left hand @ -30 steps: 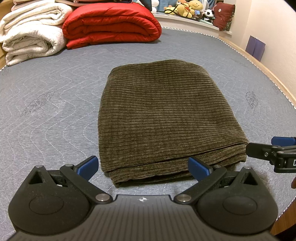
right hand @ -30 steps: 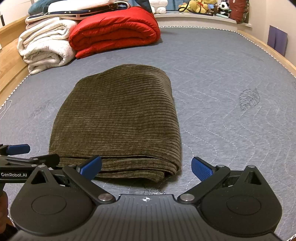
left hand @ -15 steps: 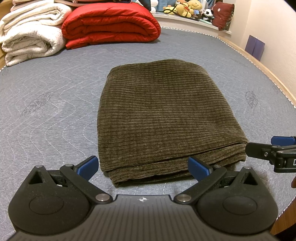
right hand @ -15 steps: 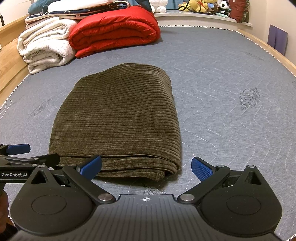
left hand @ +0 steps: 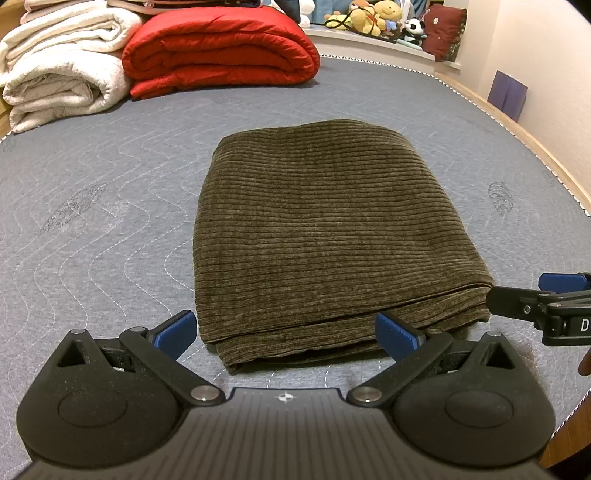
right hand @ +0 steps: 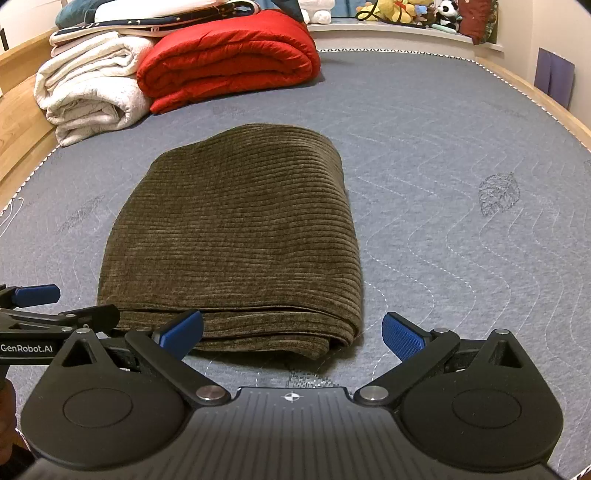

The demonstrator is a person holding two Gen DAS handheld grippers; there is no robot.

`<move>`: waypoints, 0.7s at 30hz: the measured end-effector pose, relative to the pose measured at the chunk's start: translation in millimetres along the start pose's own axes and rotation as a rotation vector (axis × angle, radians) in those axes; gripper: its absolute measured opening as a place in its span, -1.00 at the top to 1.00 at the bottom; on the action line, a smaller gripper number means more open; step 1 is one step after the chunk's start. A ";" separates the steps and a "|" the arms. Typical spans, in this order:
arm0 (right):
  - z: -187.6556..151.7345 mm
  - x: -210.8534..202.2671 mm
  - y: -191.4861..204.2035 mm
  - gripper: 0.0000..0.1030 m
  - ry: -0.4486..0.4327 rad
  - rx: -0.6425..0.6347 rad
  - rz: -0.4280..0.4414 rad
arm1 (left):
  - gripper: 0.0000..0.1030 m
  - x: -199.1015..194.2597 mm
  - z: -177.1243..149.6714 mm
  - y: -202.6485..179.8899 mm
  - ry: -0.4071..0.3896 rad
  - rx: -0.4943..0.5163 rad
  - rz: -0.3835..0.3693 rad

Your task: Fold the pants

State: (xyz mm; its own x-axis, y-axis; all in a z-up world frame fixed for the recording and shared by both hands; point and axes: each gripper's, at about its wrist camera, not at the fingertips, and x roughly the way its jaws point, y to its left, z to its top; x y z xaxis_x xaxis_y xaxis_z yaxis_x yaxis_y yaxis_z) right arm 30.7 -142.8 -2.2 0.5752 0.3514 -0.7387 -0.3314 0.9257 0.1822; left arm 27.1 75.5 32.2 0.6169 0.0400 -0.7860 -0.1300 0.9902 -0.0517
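Observation:
Olive-brown corduroy pants (left hand: 325, 236) lie folded into a compact rectangle on the grey quilted mattress (left hand: 92, 229), with the layered edges toward me. My left gripper (left hand: 286, 330) is open just short of the near left part of that edge, holding nothing. In the right wrist view the same pants (right hand: 236, 240) sit ahead and to the left. My right gripper (right hand: 291, 332) is open over the near right corner of the fold, empty. Each gripper shows at the side of the other's view: the right one (left hand: 539, 299), the left one (right hand: 55, 306).
A red folded duvet (left hand: 221, 48) and white rolled blankets (left hand: 59, 70) sit at the far left of the mattress. Stuffed toys (left hand: 373, 16) line a ledge behind. A wooden bed frame (left hand: 546, 162) runs along the right edge, with a wall beyond it.

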 end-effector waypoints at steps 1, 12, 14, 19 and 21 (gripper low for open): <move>0.0 0.0 0.0 -0.99 0.000 0.000 0.000 | -0.99 0.0 0.1 0.1 0.000 0.001 0.000; -0.7 0.1 0.5 -0.99 0.002 0.002 0.000 | -0.99 -0.5 0.9 0.1 -0.003 0.010 -0.004; -0.7 0.1 0.7 -0.99 0.002 0.003 0.000 | -0.99 -0.8 0.7 -0.1 -0.003 0.011 -0.005; -0.6 0.1 0.8 -0.99 0.002 0.003 -0.001 | -0.99 -0.9 0.7 -0.4 -0.004 0.011 -0.006; -0.5 0.0 0.4 -0.99 0.002 0.003 0.000 | -0.99 -1.1 0.8 -0.6 -0.005 0.012 -0.008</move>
State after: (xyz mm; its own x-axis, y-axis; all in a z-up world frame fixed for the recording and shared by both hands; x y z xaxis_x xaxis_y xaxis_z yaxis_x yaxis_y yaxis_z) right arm 30.2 -142.5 -2.5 0.5737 0.3510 -0.7400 -0.3295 0.9261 0.1839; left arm 27.1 74.9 33.5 0.6214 0.0330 -0.7828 -0.1163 0.9919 -0.0505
